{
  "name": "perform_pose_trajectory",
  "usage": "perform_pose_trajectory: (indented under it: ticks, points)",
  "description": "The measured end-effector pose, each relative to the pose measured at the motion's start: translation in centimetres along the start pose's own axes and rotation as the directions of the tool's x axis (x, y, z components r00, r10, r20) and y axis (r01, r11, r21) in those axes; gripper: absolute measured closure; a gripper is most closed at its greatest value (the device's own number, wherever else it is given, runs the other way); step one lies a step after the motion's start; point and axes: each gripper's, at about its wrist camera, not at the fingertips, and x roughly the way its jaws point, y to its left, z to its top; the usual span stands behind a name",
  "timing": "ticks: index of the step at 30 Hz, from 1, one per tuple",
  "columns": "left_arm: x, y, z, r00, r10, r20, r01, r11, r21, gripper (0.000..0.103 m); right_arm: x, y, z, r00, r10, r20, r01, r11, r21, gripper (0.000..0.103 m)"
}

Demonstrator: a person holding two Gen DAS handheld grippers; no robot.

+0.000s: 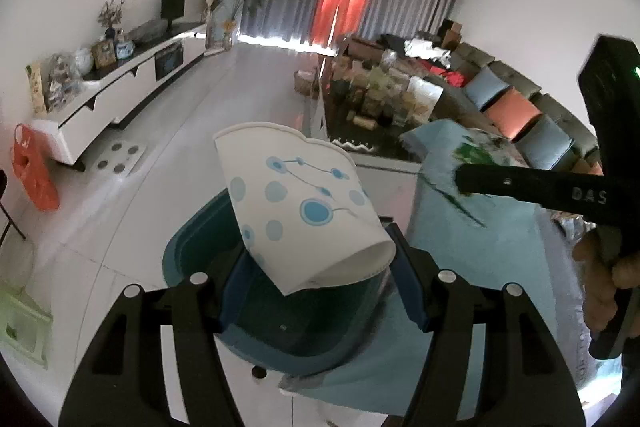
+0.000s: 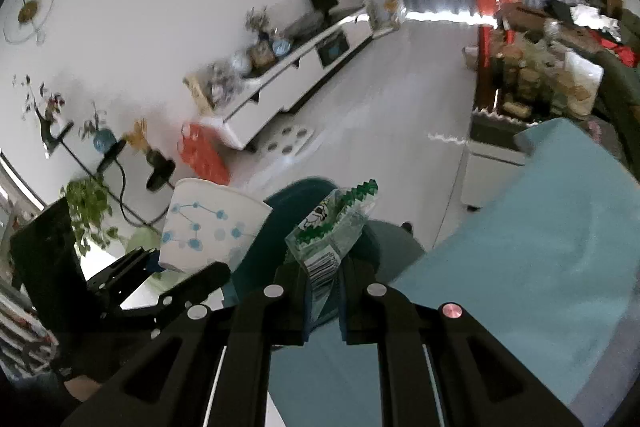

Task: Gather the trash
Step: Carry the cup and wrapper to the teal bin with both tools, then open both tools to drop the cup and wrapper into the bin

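Observation:
My left gripper (image 1: 316, 279) is shut on a white paper cup (image 1: 304, 203) with blue dots, its blue pads pinching the crumpled base. The cup tilts over a dark teal bin (image 1: 188, 239) standing beside the table. My right gripper (image 2: 324, 283) is shut on a green and white snack wrapper (image 2: 332, 235), held above the same bin (image 2: 296, 199). In the left wrist view one of the right gripper's black fingers (image 1: 520, 183) reaches in from the right with the blurred wrapper (image 1: 474, 151) at its tip. The cup (image 2: 208, 227) and left gripper (image 2: 168, 267) show at the left of the right wrist view.
A light blue cloth covers the table (image 1: 480, 267) to the bin's right. A person's hand (image 1: 600, 287) grips the right tool. An orange bag (image 1: 34, 175) leans by a white cabinet (image 1: 120, 87). A cluttered low table (image 1: 380, 95) and a sofa (image 1: 520, 107) stand behind.

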Motion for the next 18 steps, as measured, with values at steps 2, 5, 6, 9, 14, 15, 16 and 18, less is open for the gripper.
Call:
perform_pose_trajectory:
  ticks: [2, 5, 6, 9, 14, 15, 16, 18]
  points:
    - [0.9, 0.4, -0.8, 1.000, 0.001, -0.029, -0.001, 1.000, -0.018, 0.040, 2.3, 0.5, 0.2, 0.999, -0.016, -0.042, 0.016, 1.000, -0.013, 0.094]
    - [2.8, 0.0, -1.9, 0.998, 0.015, -0.061, -0.017, 0.999, -0.028, 0.040, 4.8, 1.1, 0.1, 0.995, -0.025, -0.099, 0.024, 1.000, -0.018, 0.094]
    - [3.2, 0.7, -2.2, 0.997, 0.015, -0.079, -0.018, 0.999, -0.033, 0.040, 5.4, 1.1, 0.1, 0.993, -0.028, -0.110, 0.026, 0.999, -0.020, 0.094]
    - [5.2, -0.3, -2.6, 0.993, 0.030, -0.110, -0.033, 0.999, -0.030, 0.040, 7.5, 1.3, 0.2, 0.987, -0.038, -0.158, 0.034, 0.999, -0.022, 0.094]
    - [8.5, -1.0, -2.8, 0.985, 0.036, -0.170, -0.043, 0.999, -0.034, 0.041, 9.2, 1.4, 0.4, 0.979, -0.058, -0.198, 0.053, 0.998, -0.030, 0.088]
    - [8.8, -0.8, -2.9, 0.983, 0.048, -0.178, -0.053, 0.998, -0.024, 0.041, 9.4, 1.5, 0.4, 0.977, -0.072, -0.201, 0.066, 0.997, -0.036, 0.083]
    - [9.2, -0.8, -2.9, 0.981, 0.060, -0.185, -0.064, 0.998, -0.015, 0.040, 9.6, 1.5, 0.4, 0.976, -0.073, -0.207, 0.067, 0.997, -0.037, 0.081]
    - [10.2, -1.5, -2.6, 0.979, 0.070, -0.190, -0.072, 0.997, -0.007, 0.040, 10.2, 1.6, 0.4, 0.974, -0.077, -0.213, 0.071, 0.997, -0.038, 0.078]
